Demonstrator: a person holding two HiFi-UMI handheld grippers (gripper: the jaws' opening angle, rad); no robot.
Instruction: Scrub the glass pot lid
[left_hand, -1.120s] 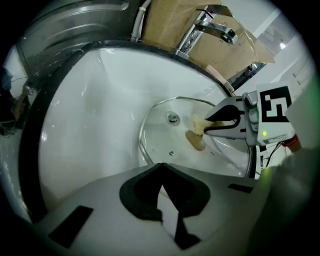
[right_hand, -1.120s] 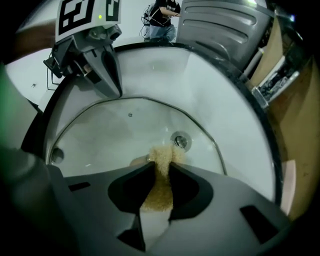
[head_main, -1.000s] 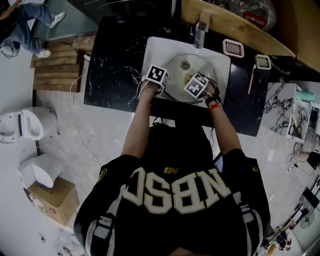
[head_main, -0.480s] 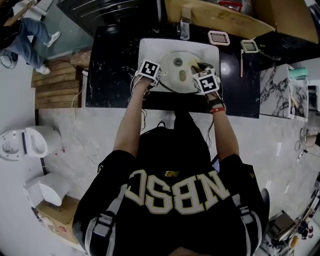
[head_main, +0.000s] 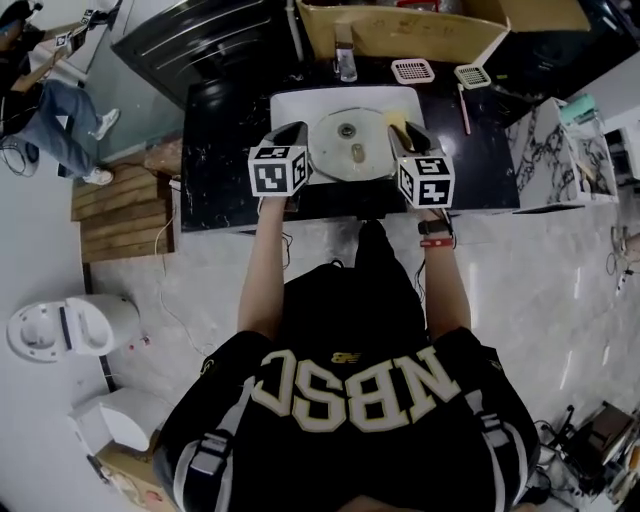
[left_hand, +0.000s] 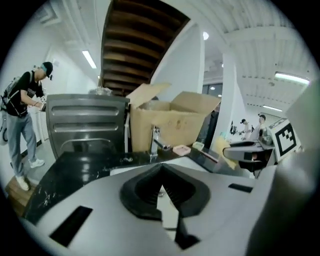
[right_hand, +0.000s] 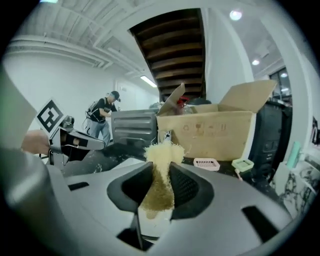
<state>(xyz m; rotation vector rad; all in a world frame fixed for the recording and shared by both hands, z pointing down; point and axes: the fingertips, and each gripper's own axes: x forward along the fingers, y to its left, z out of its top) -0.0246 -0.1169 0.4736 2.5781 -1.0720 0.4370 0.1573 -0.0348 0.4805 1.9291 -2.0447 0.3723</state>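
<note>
Your right gripper (right_hand: 161, 170) is clamped on a yellow scrub sponge (right_hand: 161, 150), and the sponge's frayed pale top sticks out past the jaw tips. Your left gripper (left_hand: 161, 167) has its jaws pressed together with nothing between them.

From your head, both grippers reach over the white sink (head_main: 300, 100). The left one is at the sink's left side and the right one at its right side, each with its marker cube on the end nearer you. The glass pot lid (head_main: 335, 160) lies in the sink between the two grippers, with its knob facing up. You cannot tell from any view whether either gripper touches the lid.

A black countertop (head_main: 220, 160) surrounds the sink, and a faucet (head_main: 345, 62) stands at the sink's back edge. Behind the faucet sits an open cardboard box (head_main: 400, 30). At the sink's back right corner lie a white grid dish (head_main: 412, 70) and, further right, a green one (head_main: 472, 76). Beyond the sink's back left corner stands a dark metal cabinet (head_main: 200, 40). A person in jeans (head_main: 50, 110) is well off to the sink's left, on the pale floor.
</note>
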